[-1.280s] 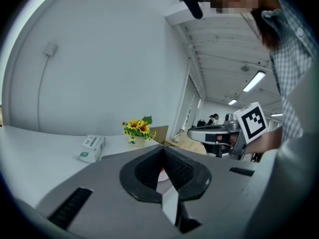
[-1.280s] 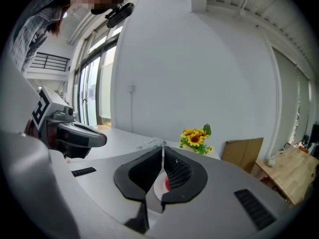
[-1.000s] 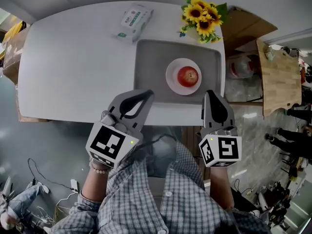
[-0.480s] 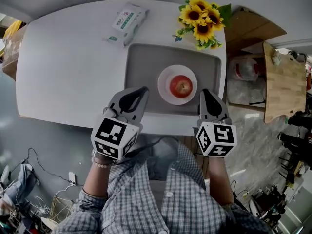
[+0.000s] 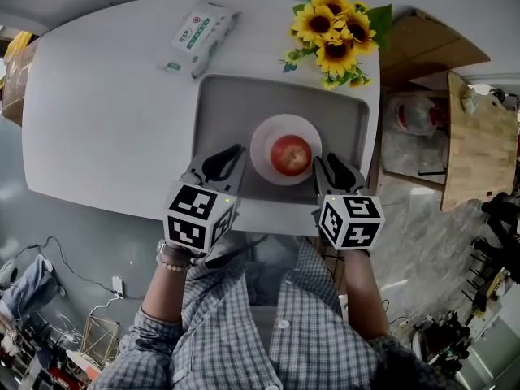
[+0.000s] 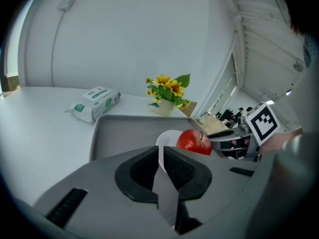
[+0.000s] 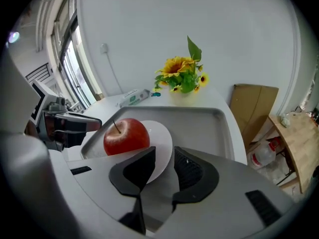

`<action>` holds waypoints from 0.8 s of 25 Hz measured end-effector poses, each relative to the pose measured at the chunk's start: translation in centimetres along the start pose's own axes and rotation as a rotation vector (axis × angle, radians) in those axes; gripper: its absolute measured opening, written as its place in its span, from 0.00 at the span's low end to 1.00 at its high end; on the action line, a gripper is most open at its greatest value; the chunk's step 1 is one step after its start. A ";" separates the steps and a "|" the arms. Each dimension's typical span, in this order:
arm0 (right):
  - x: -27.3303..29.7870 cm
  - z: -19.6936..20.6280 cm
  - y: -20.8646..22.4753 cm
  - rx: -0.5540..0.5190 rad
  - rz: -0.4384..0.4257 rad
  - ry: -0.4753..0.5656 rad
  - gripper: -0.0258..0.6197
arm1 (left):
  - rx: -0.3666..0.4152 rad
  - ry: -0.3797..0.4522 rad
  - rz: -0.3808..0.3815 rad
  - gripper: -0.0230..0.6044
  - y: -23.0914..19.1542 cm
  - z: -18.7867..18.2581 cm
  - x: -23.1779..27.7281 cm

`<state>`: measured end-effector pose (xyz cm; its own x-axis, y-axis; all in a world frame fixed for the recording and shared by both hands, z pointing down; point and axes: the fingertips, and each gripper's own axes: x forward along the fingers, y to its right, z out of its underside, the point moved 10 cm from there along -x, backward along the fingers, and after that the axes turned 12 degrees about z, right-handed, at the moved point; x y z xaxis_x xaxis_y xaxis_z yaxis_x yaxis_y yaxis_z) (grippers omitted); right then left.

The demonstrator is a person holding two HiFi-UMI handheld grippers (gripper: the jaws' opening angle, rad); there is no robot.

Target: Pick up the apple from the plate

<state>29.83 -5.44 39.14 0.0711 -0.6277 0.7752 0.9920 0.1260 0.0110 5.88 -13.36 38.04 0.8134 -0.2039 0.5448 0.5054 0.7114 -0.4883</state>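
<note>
A red apple (image 5: 291, 154) sits on a white plate (image 5: 264, 140) in a grey tray (image 5: 227, 112) on the white table. My left gripper (image 5: 236, 149) is at the plate's left edge, its jaws shut and empty. In the left gripper view the apple (image 6: 194, 141) shows just right of the jaw tips (image 6: 161, 153). My right gripper (image 5: 325, 162) is at the plate's right side, close to the apple. In the right gripper view its jaws (image 7: 165, 156) stand a narrow gap apart with nothing between them, and the apple (image 7: 126, 136) lies ahead to the left.
A pack of wipes (image 5: 199, 27) lies on the table (image 5: 106, 112) beyond the tray. Sunflowers (image 5: 333, 31) stand at the tray's far right corner. Off the table's right are a cardboard box (image 5: 422, 47), a bottle (image 5: 410, 114) and a wooden board (image 5: 479, 136).
Both grippers have moved forward from the table's near edge over the tray's near rim, ending on either side of the plate. The apple has not moved.
</note>
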 end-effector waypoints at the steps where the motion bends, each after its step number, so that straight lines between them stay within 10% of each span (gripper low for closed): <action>1: 0.3 0.1 0.1 0.011 -0.015 -0.019 0.19 | 0.007 -0.026 -0.009 0.06 0.0 0.2 0.4; 5: 1.2 0.4 0.5 0.038 -0.044 -0.068 0.19 | 0.020 -0.127 -0.010 0.20 0.2 0.8 2.0; 20: 1.9 0.9 0.3 0.052 -0.078 -0.113 0.19 | -0.210 -0.169 0.017 0.20 -1.3 2.1 4.1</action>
<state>30.21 -5.94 41.17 -0.0214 -0.5472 0.8367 0.9870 0.1219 0.1049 7.94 -13.69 42.32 0.7717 -0.0651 0.6327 0.5549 0.5551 -0.6196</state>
